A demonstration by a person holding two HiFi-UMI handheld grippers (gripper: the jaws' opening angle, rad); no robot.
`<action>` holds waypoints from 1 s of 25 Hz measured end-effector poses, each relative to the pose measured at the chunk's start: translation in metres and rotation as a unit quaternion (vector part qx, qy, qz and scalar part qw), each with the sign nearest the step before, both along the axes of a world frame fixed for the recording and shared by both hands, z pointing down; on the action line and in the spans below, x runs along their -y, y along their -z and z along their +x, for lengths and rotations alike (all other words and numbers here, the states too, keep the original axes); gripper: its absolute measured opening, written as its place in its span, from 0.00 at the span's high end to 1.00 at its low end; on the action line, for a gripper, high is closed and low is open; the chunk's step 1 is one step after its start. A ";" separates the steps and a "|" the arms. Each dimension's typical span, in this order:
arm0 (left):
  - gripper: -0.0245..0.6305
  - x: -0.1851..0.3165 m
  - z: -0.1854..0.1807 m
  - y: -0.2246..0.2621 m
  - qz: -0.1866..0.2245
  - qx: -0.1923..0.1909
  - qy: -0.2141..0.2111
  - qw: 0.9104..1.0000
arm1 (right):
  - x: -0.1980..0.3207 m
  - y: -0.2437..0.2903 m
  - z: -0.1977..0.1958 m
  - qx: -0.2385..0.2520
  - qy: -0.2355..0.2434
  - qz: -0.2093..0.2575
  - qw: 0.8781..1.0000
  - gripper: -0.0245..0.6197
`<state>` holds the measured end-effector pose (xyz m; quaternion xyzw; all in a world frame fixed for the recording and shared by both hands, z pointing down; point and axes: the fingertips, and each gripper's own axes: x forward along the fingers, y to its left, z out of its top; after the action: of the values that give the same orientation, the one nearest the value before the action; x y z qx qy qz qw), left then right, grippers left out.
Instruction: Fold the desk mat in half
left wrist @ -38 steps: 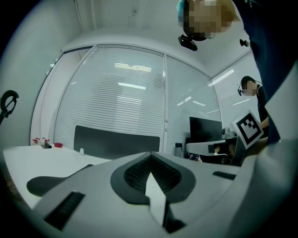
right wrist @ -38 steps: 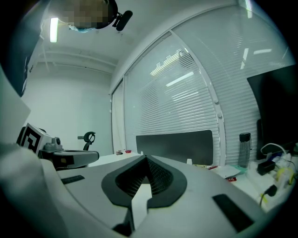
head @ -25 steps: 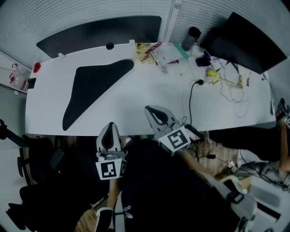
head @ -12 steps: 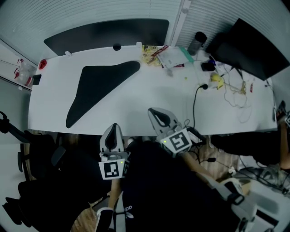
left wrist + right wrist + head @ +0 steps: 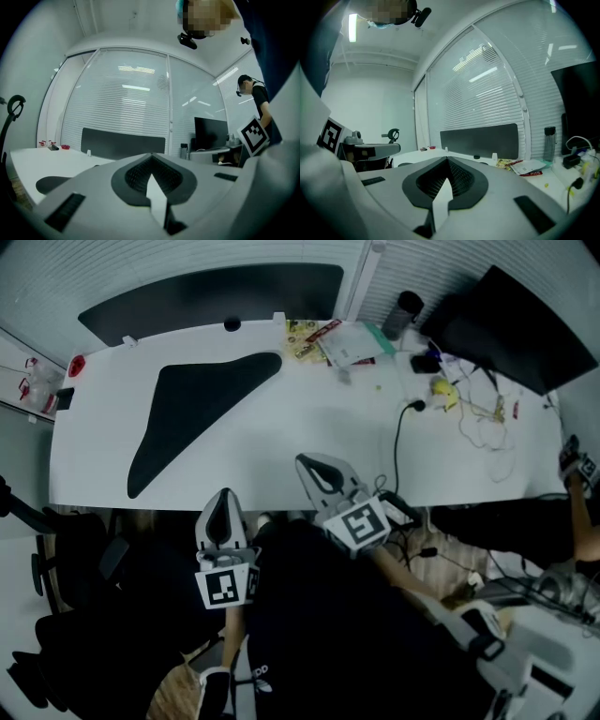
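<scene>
The black, wedge-shaped soft desk mat (image 5: 192, 413) lies on the white table (image 5: 309, 427), long axis slanting near-left to far-right, nearer the left gripper (image 5: 225, 497) than the right gripper (image 5: 311, 467), both closed and empty.

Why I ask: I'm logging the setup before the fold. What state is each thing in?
desk mat: lying flat on the white table, no gripper touching it
left gripper: shut, empty
right gripper: shut, empty
monitor: screen dark
bottle: upright
black cable: loose, trailing over the near table edge
</scene>
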<state>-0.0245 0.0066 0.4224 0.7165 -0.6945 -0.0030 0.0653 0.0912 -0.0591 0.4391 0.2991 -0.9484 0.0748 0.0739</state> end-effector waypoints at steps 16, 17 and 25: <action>0.96 -0.011 -0.010 0.000 -0.001 -0.002 0.019 1.000 | -0.005 0.004 -0.009 0.004 0.013 0.001 1.000 0.96; 0.96 -0.011 -0.011 0.000 -0.001 -0.002 0.019 1.000 | -0.006 0.004 -0.009 0.004 0.014 0.001 1.000 0.96; 0.96 -0.016 -0.010 -0.003 -0.010 0.019 0.006 1.000 | -0.007 0.004 -0.010 0.003 0.017 0.007 1.000 0.96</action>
<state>-0.0342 0.0223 0.4254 0.7116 -0.6999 0.0172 0.0589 0.0813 -0.0523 0.4352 0.2834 -0.9541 0.0679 0.0697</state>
